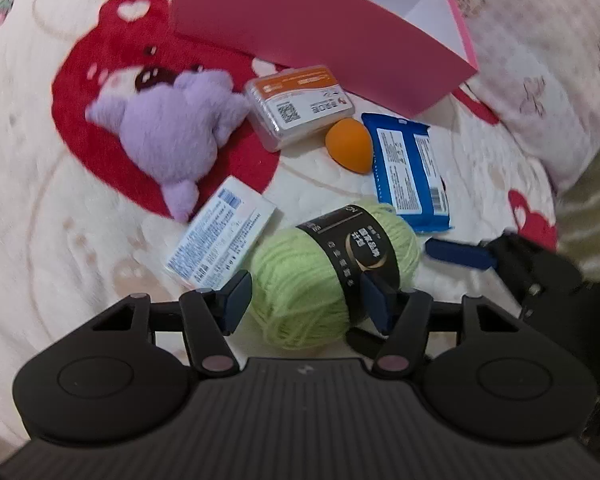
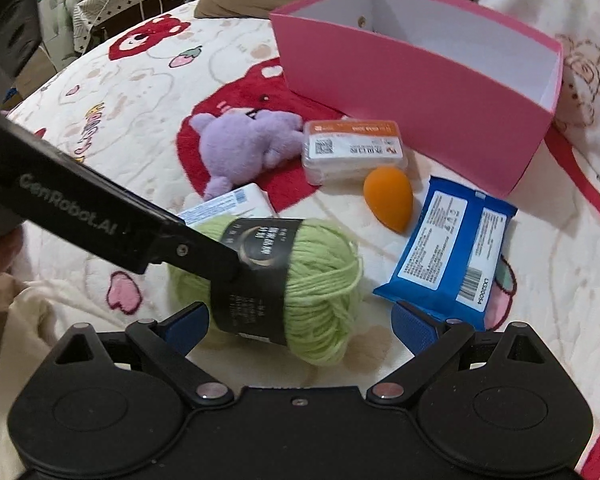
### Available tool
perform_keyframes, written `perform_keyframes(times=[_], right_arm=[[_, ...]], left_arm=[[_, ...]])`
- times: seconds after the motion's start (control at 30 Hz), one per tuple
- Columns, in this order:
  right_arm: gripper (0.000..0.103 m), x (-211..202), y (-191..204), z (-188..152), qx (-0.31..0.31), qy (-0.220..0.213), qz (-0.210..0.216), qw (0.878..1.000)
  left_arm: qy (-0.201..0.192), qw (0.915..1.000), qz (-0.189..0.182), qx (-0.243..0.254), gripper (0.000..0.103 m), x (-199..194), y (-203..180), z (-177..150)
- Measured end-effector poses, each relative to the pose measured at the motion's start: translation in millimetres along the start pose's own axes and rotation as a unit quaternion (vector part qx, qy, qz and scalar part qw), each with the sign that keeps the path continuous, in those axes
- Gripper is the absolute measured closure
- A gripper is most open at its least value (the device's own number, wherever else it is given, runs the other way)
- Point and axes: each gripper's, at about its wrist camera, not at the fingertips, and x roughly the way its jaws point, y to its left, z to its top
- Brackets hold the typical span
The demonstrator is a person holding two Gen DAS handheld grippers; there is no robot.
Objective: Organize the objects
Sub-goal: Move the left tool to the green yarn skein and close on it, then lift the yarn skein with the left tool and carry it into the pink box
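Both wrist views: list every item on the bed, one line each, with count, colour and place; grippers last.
Box: one, pink outside, white inside, open, at the back.
Plush toy: one, purple, left of the clear case.
Clear case: one, orange-and-white label, before the box.
Sponge: one, orange, egg-shaped, beside the wipes.
Wipes pack: one, blue, right.
Carton: one, white and blue, behind the yarn.
Yarn ball: one, light green, black band, nearest.
Blanket: one, cream with red bears, underneath.
Left gripper: black, blue pads pressing the yarn.
Right gripper: black, blue pads, open.
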Motion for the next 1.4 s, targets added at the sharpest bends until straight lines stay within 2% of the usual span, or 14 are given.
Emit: perform_keyframes(times=[0.13, 0.23, 0.33, 0.47, 0.57, 0.7, 0.83, 0.97, 1.07, 1.13, 1.2, 1.4], right_arm=[[0.005, 7.7, -1.3, -2.4, 0.017, -0.007, 0.021, 1.000], [0.005, 12.3, -1.0, -2.1, 0.029, -0.013, 0.025, 0.999], [0.005, 18.0, -4.9, -1.1, 0.047, -0.012, 0.030, 0.998], [0.005, 27.8, -7.0, 0.8, 0.079, -0.019, 0.036, 0.996], [0.005, 28.6, -2.2, 0.8, 0.076, -0.026, 0.025, 0.996], [0.012, 23.7, 6.4, -2.3, 0.068, -0.031, 0.004, 0.997], [0.015, 24.6, 7.9, -6.0, 0.075, -0.037, -0.008, 0.996], [0.018, 21.6, 9.8, -8.4, 0.092, -0.052, -0.014, 0.994], [0.018, 20.1, 10.7, -8.9, 0.118, -0.064, -0.020, 0.991], [0.018, 18.2, 13.2, -8.7, 0.125, -0.074, -0.028, 0.989], [0.018, 13.9, 15.9, -7.7, 0.126, -0.084, -0.031, 0.988], [0.017, 2.6, 25.3, -4.8, 0.109, -0.107, -0.055, 0.987]], left_arm=[[0.013, 0.9990, -0.024, -0.036, 0.046, 10.2, 5.2, -3.8], [-0.008, 0.9993, -0.016, -0.031, 0.049, 9.1, 2.5, -5.2], [-0.024, 0.9980, -0.015, -0.057, 0.053, 8.6, 6.4, -4.5], [-0.042, 0.9970, -0.015, -0.063, 0.055, 8.5, 9.6, -3.5], [-0.040, 0.9969, -0.023, -0.063, 0.056, 9.8, 11.5, -1.8], [-0.031, 0.9968, -0.042, -0.059, 0.055, 12.0, 10.4, -3.2], [-0.037, 0.9977, -0.038, -0.041, 0.055, 8.6, 3.4, -5.7], [-0.065, 0.9971, -0.037, 0.012, 0.055, -1.5, -11.2, -9.7], [-0.082, 0.9955, -0.035, 0.033, 0.055, -7.7, -20.2, -8.6], [-0.091, 0.9940, -0.024, 0.056, 0.055, -10.8, -25.4, -8.2], [-0.098, 0.9913, 0.005, 0.089, 0.055, -12.5, -33.2, -10.4], [-0.109, 0.9892, -0.005, 0.097, 0.054, -23.2, -37.9, -9.8]])
